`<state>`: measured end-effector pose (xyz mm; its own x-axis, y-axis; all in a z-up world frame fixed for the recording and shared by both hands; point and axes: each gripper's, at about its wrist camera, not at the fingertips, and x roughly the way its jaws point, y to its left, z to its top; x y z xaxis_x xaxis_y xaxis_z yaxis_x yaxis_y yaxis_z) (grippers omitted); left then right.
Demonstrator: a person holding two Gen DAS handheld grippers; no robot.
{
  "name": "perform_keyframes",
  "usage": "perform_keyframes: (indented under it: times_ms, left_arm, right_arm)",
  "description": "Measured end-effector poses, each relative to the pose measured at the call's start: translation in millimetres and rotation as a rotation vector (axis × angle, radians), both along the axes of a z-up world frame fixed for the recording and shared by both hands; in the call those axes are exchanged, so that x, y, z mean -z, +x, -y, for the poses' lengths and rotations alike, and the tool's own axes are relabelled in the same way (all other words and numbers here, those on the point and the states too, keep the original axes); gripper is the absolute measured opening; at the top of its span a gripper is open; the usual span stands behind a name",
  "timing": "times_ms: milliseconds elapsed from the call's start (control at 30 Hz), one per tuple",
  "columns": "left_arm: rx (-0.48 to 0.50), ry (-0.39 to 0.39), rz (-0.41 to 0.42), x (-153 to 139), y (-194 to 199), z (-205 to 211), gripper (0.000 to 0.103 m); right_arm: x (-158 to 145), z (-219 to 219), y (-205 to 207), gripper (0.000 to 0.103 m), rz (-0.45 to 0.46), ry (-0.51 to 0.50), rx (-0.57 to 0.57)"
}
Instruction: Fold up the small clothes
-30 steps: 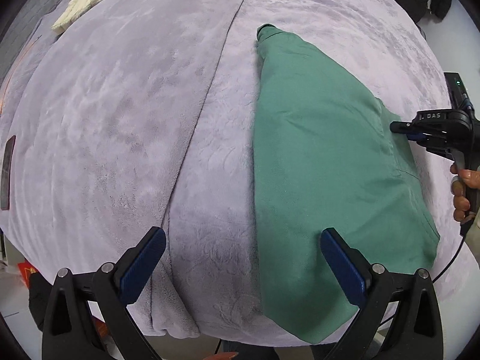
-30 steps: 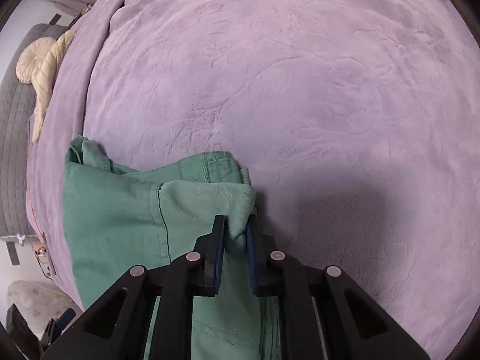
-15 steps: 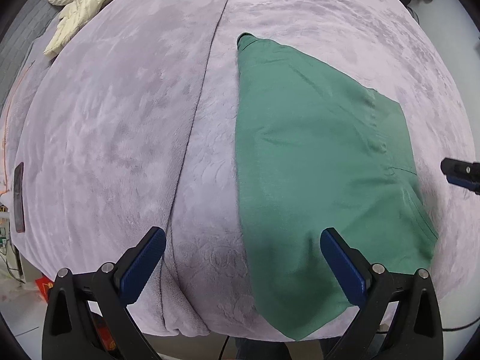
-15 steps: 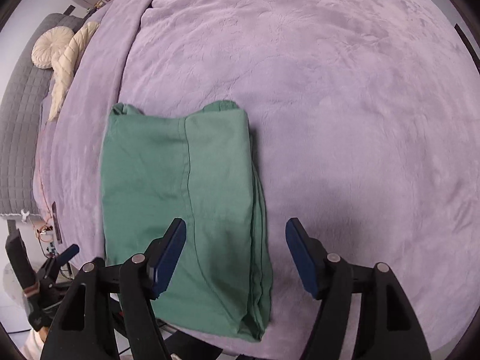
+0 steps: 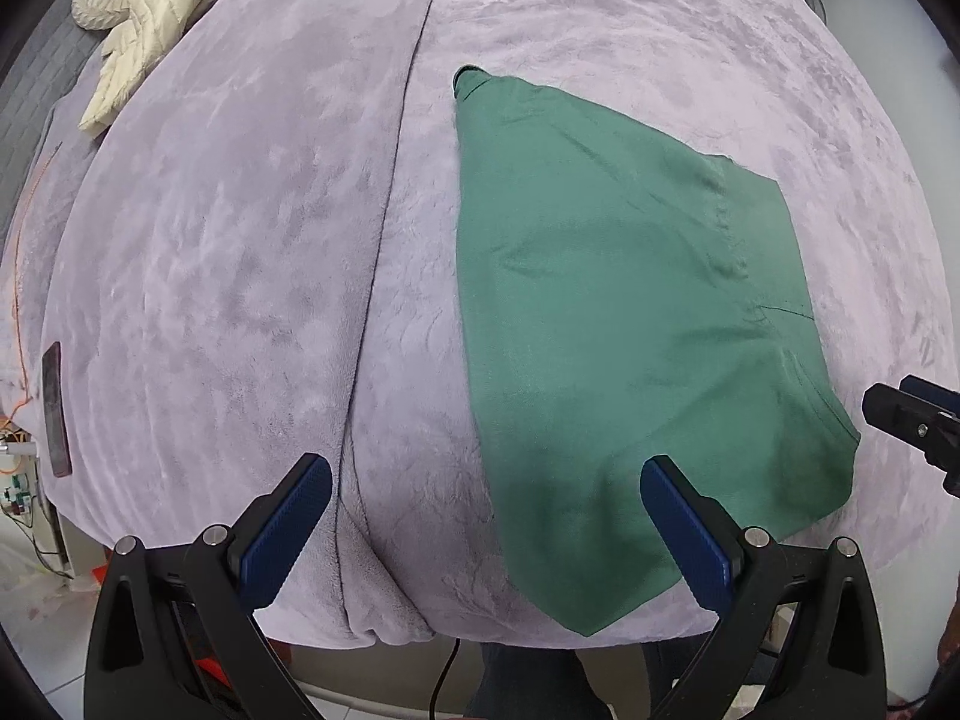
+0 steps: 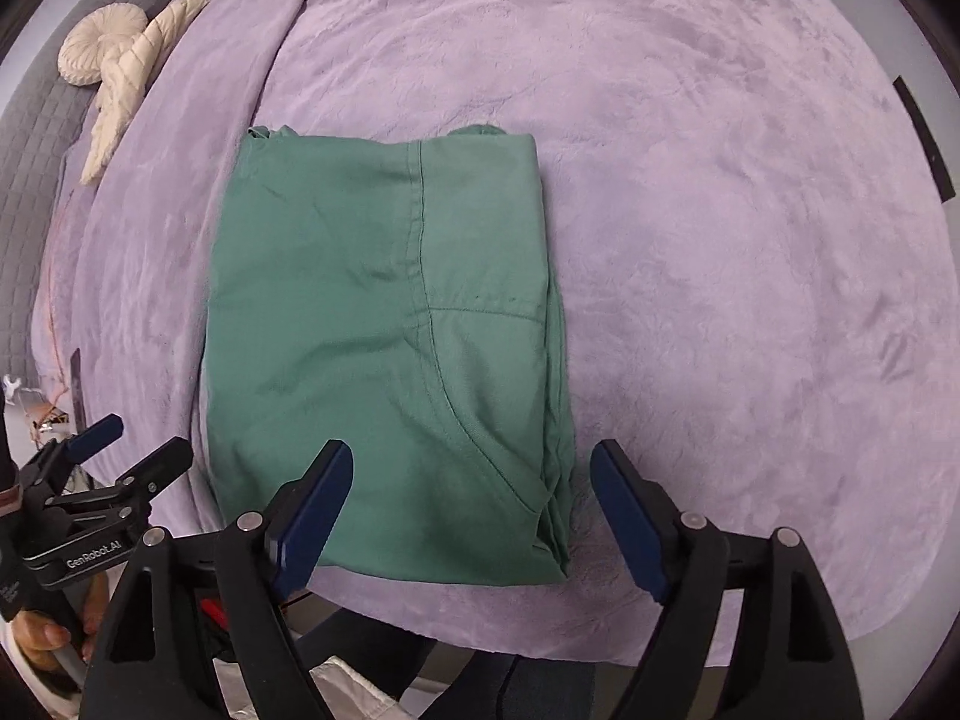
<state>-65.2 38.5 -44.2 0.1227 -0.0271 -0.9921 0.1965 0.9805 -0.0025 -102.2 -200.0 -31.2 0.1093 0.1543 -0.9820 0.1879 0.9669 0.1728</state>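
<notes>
The left hand-held gripper [image 5: 486,504] hangs with jaws apart and empty just off the near left corner of the folded green garment [image 6: 384,348]. The garment lies flat on the purple blanket [image 6: 720,240], its long axis running from the near edge toward the cream pillow [image 6: 126,66]. Over its near right corner, the right hand-held gripper [image 6: 471,510] is opening, nothing between its jaws.

Hidden and cut off in your 2 views

Your right gripper [image 5: 912,414] is cropped by the left wrist frame's edge; the green garment's [image 6: 384,330] folded-under layers stay hidden, and the dark strip [image 5: 54,408] on the bed's blanket [image 5: 240,240] is too blurred to identify.
</notes>
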Motion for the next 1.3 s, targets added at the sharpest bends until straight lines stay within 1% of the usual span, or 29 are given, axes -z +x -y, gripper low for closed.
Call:
perform_keyframes:
  times_ms: [67, 100, 133, 233, 333, 467, 633, 1300]
  left_arm:
    - [0.003, -0.008, 0.010, -5.5, 1.4, 1.0, 0.103]
    - [0.003, -0.014, 0.017, -8.2, 1.7, 1.7, 0.103]
    - [0.003, -0.019, 0.025, -11.3, 2.0, 2.6, 0.103]
    - [0.006, -0.025, 0.044, -18.5, 3.0, 5.6, 0.103]
    - [0.009, -0.029, 0.058, -23.9, 3.8, 7.9, 0.103]
    - [-0.003, -0.031, 0.071, -28.0, 6.0, 6.5, 0.103]
    - [-0.012, -0.027, 0.081, -30.5, 8.0, 6.0, 0.103]
    - [-0.024, -0.029, 0.074, -29.1, 9.0, 5.6, 0.103]
  right_arm:
    - [-9.6, -4.1, 2.3, 0.088, 0.029, -0.016, -0.008]
    - [-13.9, -6.1, 3.6, 0.101, 0.037, -0.020, -0.010]
    - [-17.2, -7.0, 5.0, 0.103, 0.048, -0.024, -0.010]
    - [-25.9, -11.9, 6.3, 0.103, 0.080, -0.039, -0.013]
    - [-31.1, -16.0, 7.2, 0.103, 0.088, -0.041, -0.005]
    - [-40.5, -22.5, 9.5, 0.103, 0.095, -0.114, -0.023]
    - [-46.4, -26.9, 12.3, 0.103, 0.097, -0.146, -0.029]
    - [-43.7, -28.0, 13.2, 0.103, 0.085, -0.144, -0.029]
